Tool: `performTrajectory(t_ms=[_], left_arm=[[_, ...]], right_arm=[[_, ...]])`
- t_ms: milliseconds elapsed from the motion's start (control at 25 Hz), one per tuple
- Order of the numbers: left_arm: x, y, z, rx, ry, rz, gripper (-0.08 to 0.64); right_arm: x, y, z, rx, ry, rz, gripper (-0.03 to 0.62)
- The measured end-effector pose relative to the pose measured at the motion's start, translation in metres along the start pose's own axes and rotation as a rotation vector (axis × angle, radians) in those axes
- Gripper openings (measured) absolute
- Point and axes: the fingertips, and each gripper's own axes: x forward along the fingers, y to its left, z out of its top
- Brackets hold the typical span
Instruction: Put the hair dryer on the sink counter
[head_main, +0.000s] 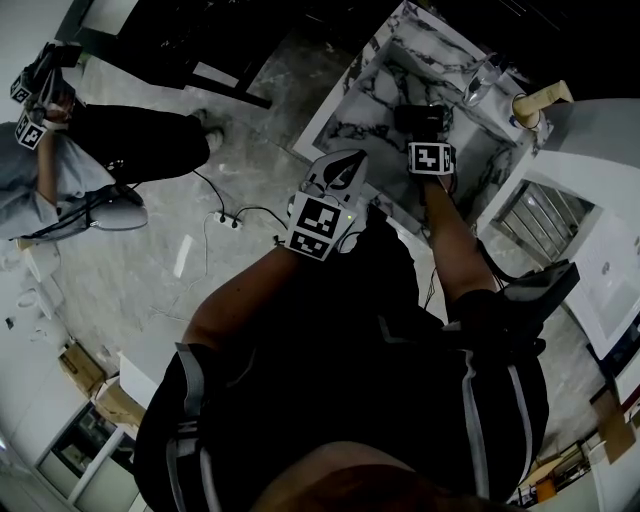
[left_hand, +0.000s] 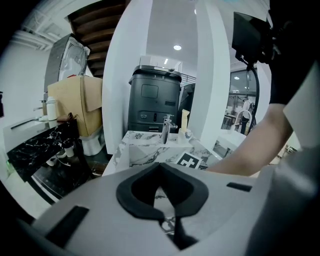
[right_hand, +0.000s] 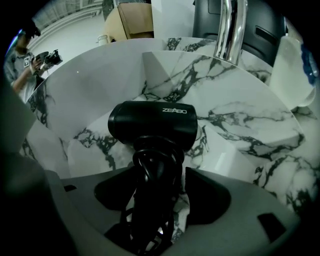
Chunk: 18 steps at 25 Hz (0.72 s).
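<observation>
While 1 dryer (right_hand: 152, 125) lies, 2 grippers (head_main: 348, 160) (head_main: 422, 120) vis.

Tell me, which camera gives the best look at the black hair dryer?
The right gripper view. The hair dryer fills its centre, over the marble sink, its cord-wrapped handle between the jaws of the open right gripper. The head view shows only a dark shape beyond that gripper; the left gripper view does not show it.

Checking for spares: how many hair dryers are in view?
1. The hair dryer lies on the marble sink, handle between the right gripper's open jaws. Others may be hidden.
</observation>
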Motion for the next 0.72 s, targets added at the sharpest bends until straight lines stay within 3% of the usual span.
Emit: performTrajectory(t_ms=[200, 440, 720], left_arm=[[-0.012, 0.004, 0.003, 0.001, -0.024, -0.020, 0.006], [-0.024, 0.002, 0.016, 0.041, -0.081, -0.080, 0.006], [-0.043, -0.005, 0.043, 0.085, -0.172, -0.158, 0.006]], right_arm=[[-0.014, -0.006, -0.001, 0.030, -0.009, -0.046, 0.288], [-0.056, 0.003, 0.031, 0.078, -0.167, -0.042, 0.288], [-0.129, 0.006, 0.054, 0.107, -0.315, -0.105, 0.287]])
